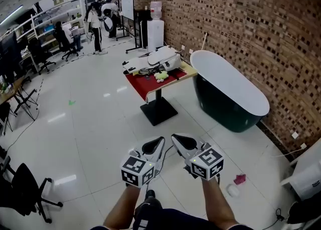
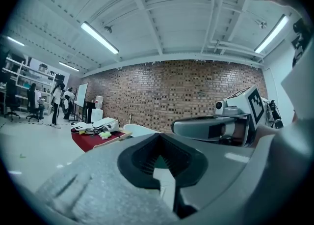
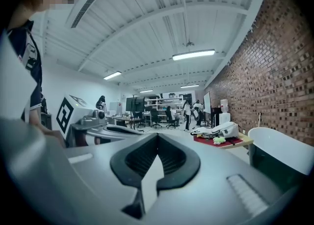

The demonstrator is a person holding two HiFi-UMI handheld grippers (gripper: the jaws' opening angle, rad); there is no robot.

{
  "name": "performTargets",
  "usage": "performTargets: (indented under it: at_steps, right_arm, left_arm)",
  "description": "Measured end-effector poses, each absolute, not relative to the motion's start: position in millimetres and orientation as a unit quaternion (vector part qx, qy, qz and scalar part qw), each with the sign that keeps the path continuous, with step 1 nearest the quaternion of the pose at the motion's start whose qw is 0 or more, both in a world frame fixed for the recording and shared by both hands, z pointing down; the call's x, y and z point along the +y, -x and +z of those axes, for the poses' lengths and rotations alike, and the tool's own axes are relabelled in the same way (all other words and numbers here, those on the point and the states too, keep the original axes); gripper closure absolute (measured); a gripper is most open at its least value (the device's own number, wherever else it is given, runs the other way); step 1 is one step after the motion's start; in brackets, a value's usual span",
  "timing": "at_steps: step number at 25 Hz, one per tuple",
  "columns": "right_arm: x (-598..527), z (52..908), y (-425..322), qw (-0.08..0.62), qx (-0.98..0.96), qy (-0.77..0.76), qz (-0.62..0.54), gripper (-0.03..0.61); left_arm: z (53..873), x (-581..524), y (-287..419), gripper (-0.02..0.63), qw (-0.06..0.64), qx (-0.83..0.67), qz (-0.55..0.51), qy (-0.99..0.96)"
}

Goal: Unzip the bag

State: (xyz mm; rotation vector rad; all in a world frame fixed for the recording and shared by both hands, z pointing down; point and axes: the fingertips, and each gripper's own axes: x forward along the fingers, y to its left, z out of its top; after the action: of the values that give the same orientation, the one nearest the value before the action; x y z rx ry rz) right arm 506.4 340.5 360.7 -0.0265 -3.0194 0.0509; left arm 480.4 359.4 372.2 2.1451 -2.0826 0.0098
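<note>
Bag: a pale grey-white bag [image 1: 165,59] lies at the far right edge of a small table [image 1: 159,109], on a red cloth [image 1: 145,84], well apart from both grippers; its zip is too small to read.
Left gripper: the left gripper [image 1: 157,142] has its jaws together, nothing between them.
Right gripper: the right gripper [image 1: 178,139] is likewise closed and empty.
Head view only: a pink scrap [image 1: 239,179] on the floor [image 1: 90,123].
Gripper views only: ceiling strip lights [image 3: 193,54].
Room: brick wall [image 1: 251,28]; dark bathtub [image 1: 228,93] just beside the table; people [image 1: 95,20] far off.

Pale grey and black on my left gripper [image 1: 156,143] and right gripper [image 1: 179,139], black-and-white squares on both cubes. Ahead there's a white bag [image 1: 163,58], the red-topped bench [image 1: 145,87], a dark green tub [image 1: 220,109] and a red-brown brick wall [image 1: 241,23].
</note>
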Motion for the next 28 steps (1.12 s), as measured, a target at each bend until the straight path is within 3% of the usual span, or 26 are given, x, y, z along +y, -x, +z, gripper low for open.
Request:
performTargets:
  at_steps: [14,28]
  right_arm:
    - [283.2,355.7,-362.9,0.069,-0.997,-0.035,0.016,0.572]
    - [178.7,388.2,-267.9,0.079,-0.996,-0.009,0.04,0.572]
  left_arm:
    - [370.7,302.6,-330.9,0.612,0.086,-0.669,0.0,-0.738]
    - [404.1,208.2,-236.8,0.612,0.111,-0.694,0.01,-0.712]
